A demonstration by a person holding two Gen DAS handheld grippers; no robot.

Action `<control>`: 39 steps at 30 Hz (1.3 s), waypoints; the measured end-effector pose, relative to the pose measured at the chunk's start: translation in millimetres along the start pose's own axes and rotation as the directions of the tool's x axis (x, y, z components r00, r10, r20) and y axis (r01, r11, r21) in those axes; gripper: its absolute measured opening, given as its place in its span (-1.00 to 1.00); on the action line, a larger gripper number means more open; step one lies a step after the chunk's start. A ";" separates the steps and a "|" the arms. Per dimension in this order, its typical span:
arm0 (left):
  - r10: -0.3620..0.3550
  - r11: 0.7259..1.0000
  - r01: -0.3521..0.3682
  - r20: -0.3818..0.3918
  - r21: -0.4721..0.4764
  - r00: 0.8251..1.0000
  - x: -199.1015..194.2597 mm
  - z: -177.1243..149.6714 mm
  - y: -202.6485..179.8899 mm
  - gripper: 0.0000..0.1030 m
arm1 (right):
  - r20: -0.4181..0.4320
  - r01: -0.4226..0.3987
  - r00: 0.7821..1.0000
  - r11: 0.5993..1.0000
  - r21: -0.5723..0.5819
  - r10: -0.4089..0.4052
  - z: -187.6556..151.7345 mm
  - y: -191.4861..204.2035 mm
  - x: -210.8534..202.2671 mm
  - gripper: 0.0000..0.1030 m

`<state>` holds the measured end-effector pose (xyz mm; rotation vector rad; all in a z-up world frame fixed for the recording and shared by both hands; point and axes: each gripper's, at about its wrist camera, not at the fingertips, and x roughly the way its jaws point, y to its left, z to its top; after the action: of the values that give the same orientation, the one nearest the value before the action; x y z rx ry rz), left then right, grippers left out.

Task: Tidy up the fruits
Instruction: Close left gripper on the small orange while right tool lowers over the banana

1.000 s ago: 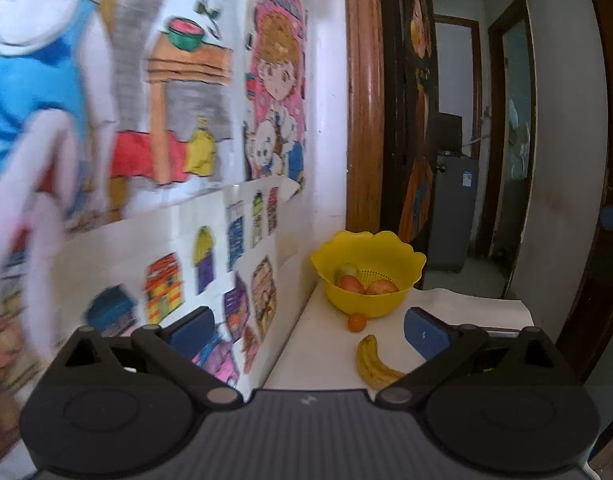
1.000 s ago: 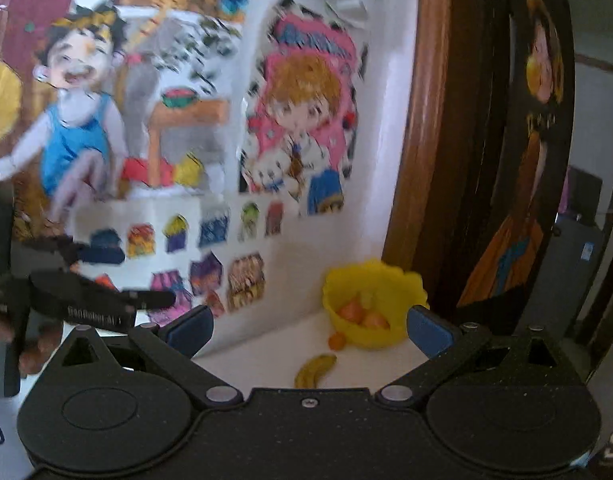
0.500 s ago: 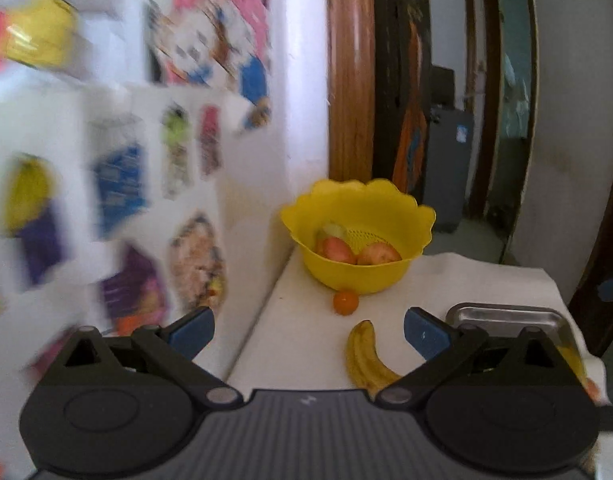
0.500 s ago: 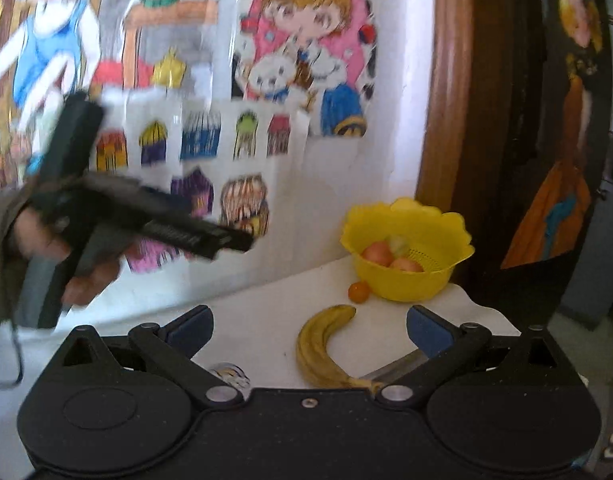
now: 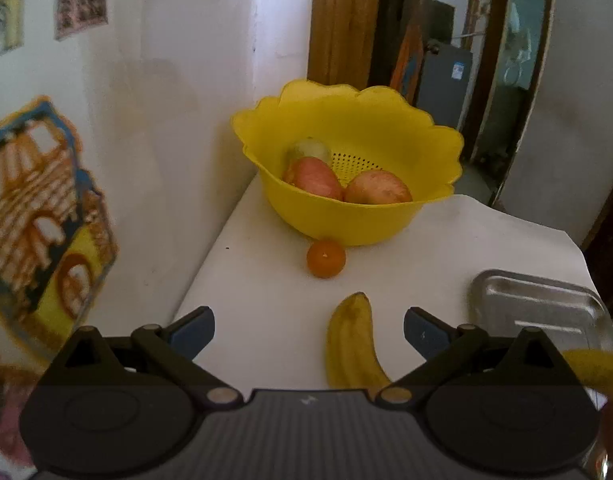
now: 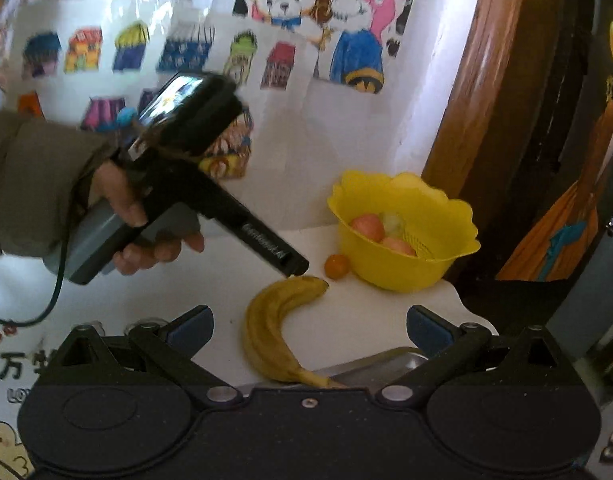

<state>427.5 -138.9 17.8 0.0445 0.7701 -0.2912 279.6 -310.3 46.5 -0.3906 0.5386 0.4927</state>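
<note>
On the white table [image 5: 266, 280], a yellow colander bowl [image 5: 426, 148] is sitting at the far corner against the wall, holding two reddish apples [image 5: 376, 190] and a pale green fruit [image 5: 308, 148]. A small orange [image 5: 325, 258] is lying just in front of the bowl, close to its base. Nearer the cameras, a banana [image 5: 350, 344] is lying on the table between the orange and a steel tray [image 5: 534, 308], which is sitting to the right.

Both grippers are hovering over the table with jaws spread wide and nothing between them: the left gripper [image 5: 308, 330] is facing the banana and bowl head-on, and the right gripper [image 6: 309, 330] is looking in from farther right.

Only the right wrist view is showing the left gripper from outside, gripped by a hand [image 6: 146, 232] in an olive sleeve, its nose hanging just above the banana's far tip. That view is also showing the banana's [image 6: 274, 324] stem end reaching the tray's [image 6: 370, 364] rim, hidden in the left view behind the gripper body. Only the left view is showing a second banana [image 5: 598, 372] at the tray's near right edge.

The banana's long axis is running from the cameras toward the bowl, blunt tip pointing at the orange [image 6: 337, 266], its curve bowing left.

Cartoon posters [image 6: 306, 20] are covering the wall, and a wooden door frame [image 5: 338, 20] is standing behind the bowl [image 6: 402, 232].
</note>
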 end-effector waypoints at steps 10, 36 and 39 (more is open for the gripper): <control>-0.003 0.996 0.010 -0.087 0.083 0.996 53.3 31.9 -2.4 0.71 | -0.216 -0.027 0.974 0.984 0.177 0.066 20.8 -2.3 60.3 0.77; -0.045 0.999 0.046 -0.142 -0.003 0.989 89.9 35.3 4.2 -0.32 | -0.365 0.114 0.931 0.963 0.246 -0.016 22.7 16.8 124.5 0.29; -0.001 1.000 -0.003 -0.146 -0.025 0.989 80.2 31.9 11.7 -0.32 | -0.373 0.116 0.928 0.964 0.240 -0.019 21.9 20.4 127.4 0.26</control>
<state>506.9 -151.8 -15.5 0.0430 0.9196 -0.2793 372.5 -240.1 -13.3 -0.2495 0.9399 0.2752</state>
